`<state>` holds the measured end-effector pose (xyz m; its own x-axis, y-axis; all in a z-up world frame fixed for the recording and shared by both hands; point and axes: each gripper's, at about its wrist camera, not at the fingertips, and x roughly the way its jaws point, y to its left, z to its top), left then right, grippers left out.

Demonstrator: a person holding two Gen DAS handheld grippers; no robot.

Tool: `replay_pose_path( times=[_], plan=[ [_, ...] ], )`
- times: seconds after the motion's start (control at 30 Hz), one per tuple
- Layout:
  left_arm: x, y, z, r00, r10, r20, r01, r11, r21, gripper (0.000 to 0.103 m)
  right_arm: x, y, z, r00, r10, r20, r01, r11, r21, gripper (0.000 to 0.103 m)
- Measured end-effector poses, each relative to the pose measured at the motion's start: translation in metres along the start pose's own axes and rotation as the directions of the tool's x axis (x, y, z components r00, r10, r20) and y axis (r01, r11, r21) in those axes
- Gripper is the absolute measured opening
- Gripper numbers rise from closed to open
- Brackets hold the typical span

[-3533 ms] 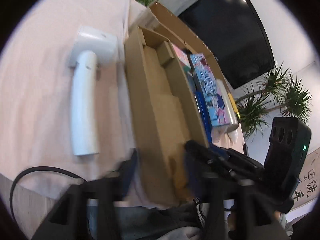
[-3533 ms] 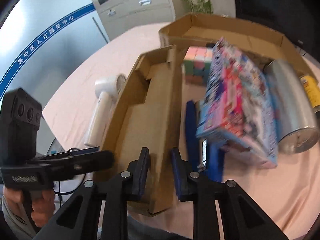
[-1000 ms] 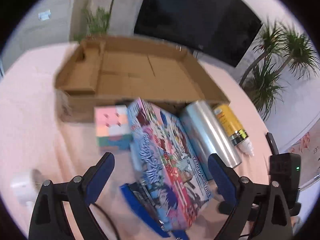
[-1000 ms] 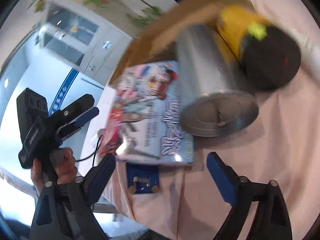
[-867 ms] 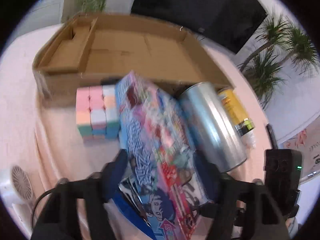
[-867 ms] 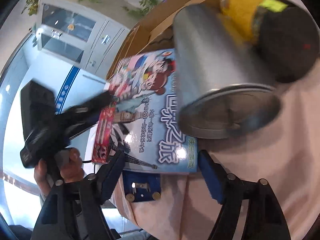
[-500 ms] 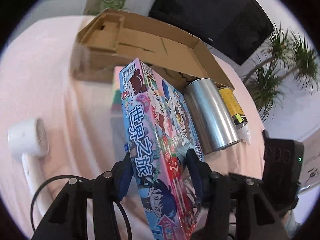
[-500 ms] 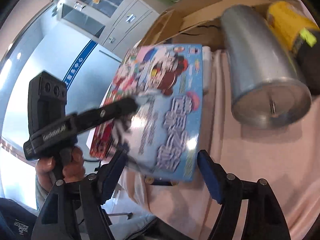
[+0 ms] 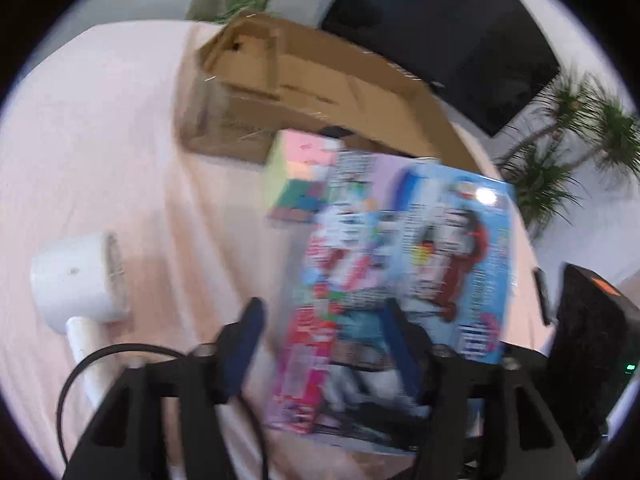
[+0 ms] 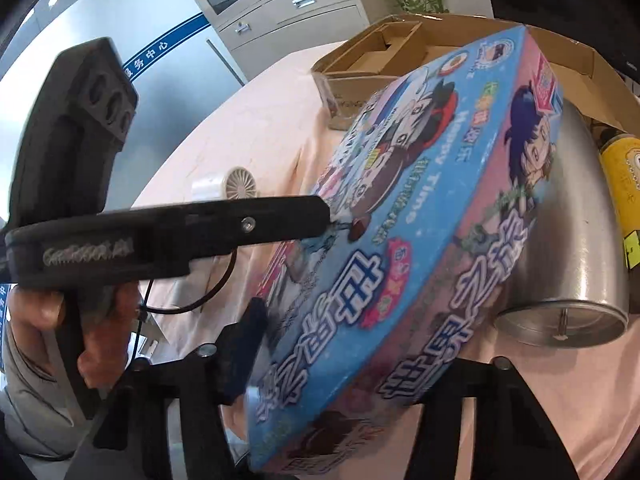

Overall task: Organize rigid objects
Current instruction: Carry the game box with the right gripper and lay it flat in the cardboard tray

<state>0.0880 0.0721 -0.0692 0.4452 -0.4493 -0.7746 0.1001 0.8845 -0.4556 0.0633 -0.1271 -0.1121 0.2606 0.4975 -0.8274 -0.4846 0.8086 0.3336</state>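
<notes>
The colourful game box (image 10: 420, 240) is being held tilted above the bench (image 9: 100, 140), its long axis running away from the cameras toward the open cardboard box (image 9: 320, 80) that lies beyond it. The right claw (image 10: 360, 360) is gripping the box's near end across its thickness, its jaws having just been closing on it. The left claw (image 9: 320, 328) is straddling the same end, and its jaws have just been opening. The blur in the left wrist view makes it hard to say, but its pads look clear of the box. So the right hand appears to be carrying the load.

A pastel cube (image 9: 300, 176) is sitting between game box and carton. A steel cylinder (image 10: 568, 248) and a yellow can (image 10: 624, 184) are lying beside them, and a white handheld fan (image 9: 76, 280) is lying well to the left on the pink cloth. Cabinets (image 10: 288, 4), plants (image 9: 560, 168) and a dark screen (image 9: 440, 28) are ringing the room.
</notes>
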Motion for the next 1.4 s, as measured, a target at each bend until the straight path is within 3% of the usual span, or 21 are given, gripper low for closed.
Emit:
replay_pose_path(
  times=[0.1, 0.2, 0.3, 0.37, 0.63, 0.73, 0.9, 1.0, 1.17, 1.27, 1.4],
  plan=[
    [0.011, 0.007, 0.003, 0.995, -0.089, -0.046, 0.088, 0.996, -0.029, 0.077, -0.001, -0.010, 0.001, 1.000, 0.020, -0.008, -0.019, 0.999, 0.035, 0.051],
    [0.026, 0.008, 0.007, 0.978, -0.178, -0.105, 0.173, 0.983, -0.062, 0.077, -0.010, -0.014, 0.017, 0.999, 0.016, -0.043, -0.013, 0.998, 0.056, 0.051],
    [0.035, 0.005, 0.010, 0.961, -0.241, -0.138, 0.234, 0.970, -0.065, 0.077, -0.021, -0.014, 0.029, 0.999, -0.012, -0.044, 0.015, 0.998, 0.062, 0.058],
    [0.040, 0.000, 0.010, 0.946, -0.282, -0.158, 0.277, 0.959, -0.056, 0.077, -0.032, -0.023, 0.032, 0.999, -0.036, -0.033, 0.039, 0.996, 0.084, 0.064],
    [0.061, -0.010, 0.020, 0.879, -0.432, -0.202, 0.408, 0.901, -0.148, 0.078, -0.079, -0.052, 0.022, 0.987, -0.159, 0.015, 0.156, 0.981, 0.118, 0.063],
    [0.064, -0.013, 0.018, 0.885, -0.429, -0.183, 0.399, 0.899, -0.179, 0.080, -0.094, -0.060, 0.015, 0.985, -0.174, 0.025, 0.170, 0.981, 0.097, 0.063],
    [0.048, -0.020, 0.013, 0.939, -0.330, -0.096, 0.312, 0.936, -0.161, 0.080, -0.070, -0.042, 0.015, 0.989, -0.142, -0.038, 0.143, 0.990, 0.014, 0.066],
    [0.040, -0.027, 0.010, 0.955, -0.287, -0.078, 0.276, 0.953, -0.128, 0.080, -0.060, -0.037, 0.011, 0.993, -0.098, -0.071, 0.098, 0.995, 0.001, 0.070],
    [0.041, -0.037, 0.008, 0.956, -0.275, -0.097, 0.266, 0.959, -0.097, 0.080, -0.054, -0.029, 0.005, 0.987, -0.115, -0.110, 0.109, 0.993, -0.051, 0.083],
    [0.046, -0.040, 0.008, 0.949, -0.299, -0.104, 0.288, 0.952, -0.108, 0.080, -0.063, -0.036, 0.011, 0.982, -0.170, -0.075, 0.170, 0.985, -0.018, 0.084],
    [0.044, -0.039, 0.006, 0.955, -0.282, -0.092, 0.275, 0.958, -0.083, 0.081, -0.049, -0.037, 0.016, 0.989, -0.124, -0.082, 0.124, 0.992, -0.005, 0.078]
  ],
)
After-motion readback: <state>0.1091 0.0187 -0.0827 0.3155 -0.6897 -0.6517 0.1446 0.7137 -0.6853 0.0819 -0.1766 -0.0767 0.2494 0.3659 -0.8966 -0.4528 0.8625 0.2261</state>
